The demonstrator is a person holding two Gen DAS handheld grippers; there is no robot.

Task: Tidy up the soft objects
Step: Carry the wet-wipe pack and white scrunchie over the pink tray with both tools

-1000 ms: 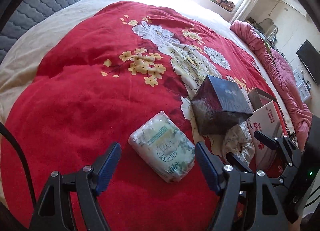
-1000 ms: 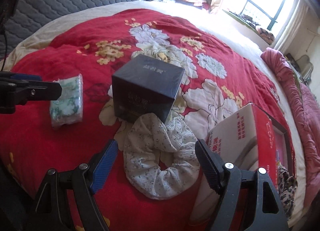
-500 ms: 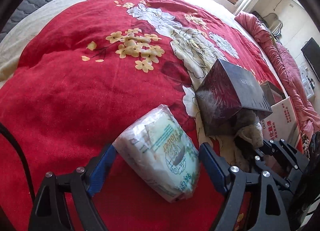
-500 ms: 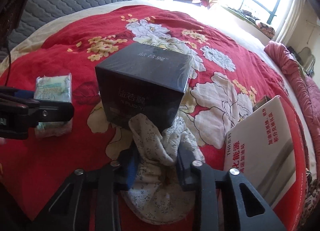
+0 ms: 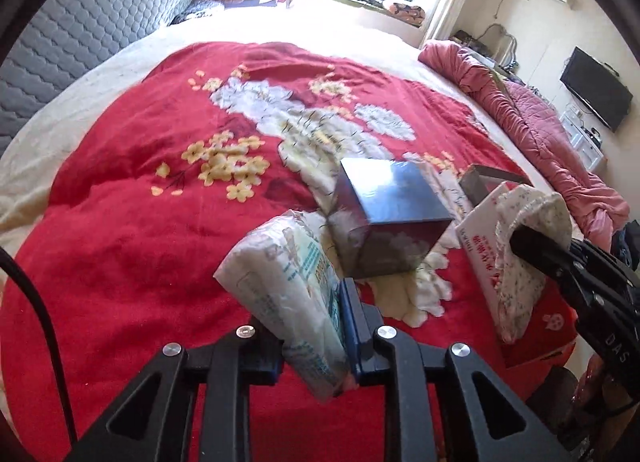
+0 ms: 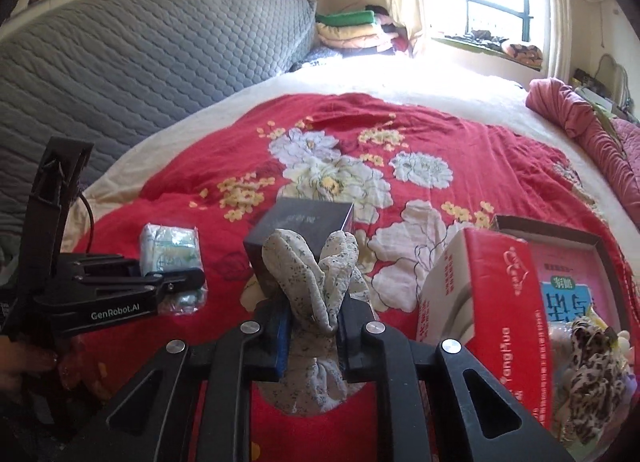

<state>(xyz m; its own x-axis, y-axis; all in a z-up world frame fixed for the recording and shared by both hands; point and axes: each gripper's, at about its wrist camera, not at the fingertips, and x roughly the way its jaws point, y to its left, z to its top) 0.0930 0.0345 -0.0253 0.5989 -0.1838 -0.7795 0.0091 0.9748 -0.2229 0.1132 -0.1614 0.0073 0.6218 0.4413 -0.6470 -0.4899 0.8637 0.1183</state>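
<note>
One red blanket with white and yellow flowers (image 5: 132, 230) covers most of a bed, with one rumpled pink quilt (image 5: 532, 134) along its far edge and one grey quilted headboard (image 6: 140, 74) behind. On the blanket stand two boxes. The larger, a red and white cardboard box (image 6: 492, 302), is open at the top and holds a leopard-print fabric piece (image 6: 592, 374) over a printed pack; anything deeper in it is hidden. The smaller, a dark glossy cube-shaped box (image 5: 388, 214), is closed and sits just beside it.

There are two soft things in hand. One white plastic-wrapped tissue pack (image 5: 292, 294) is clamped in the left gripper (image 5: 316, 326), whose jaws have just closed on it; a second ago it lay flat on the blanket between wide-open fingers, and it is now lifted clear and tilted. One white speckled fabric scrunchie (image 6: 316, 282) is pinched in the right gripper (image 6: 312, 326), whose jaws are squeezed tight on the bunched cloth; earlier it lay as a ring in front of the dark box, and it now hangs raised just beside the red box.
</note>
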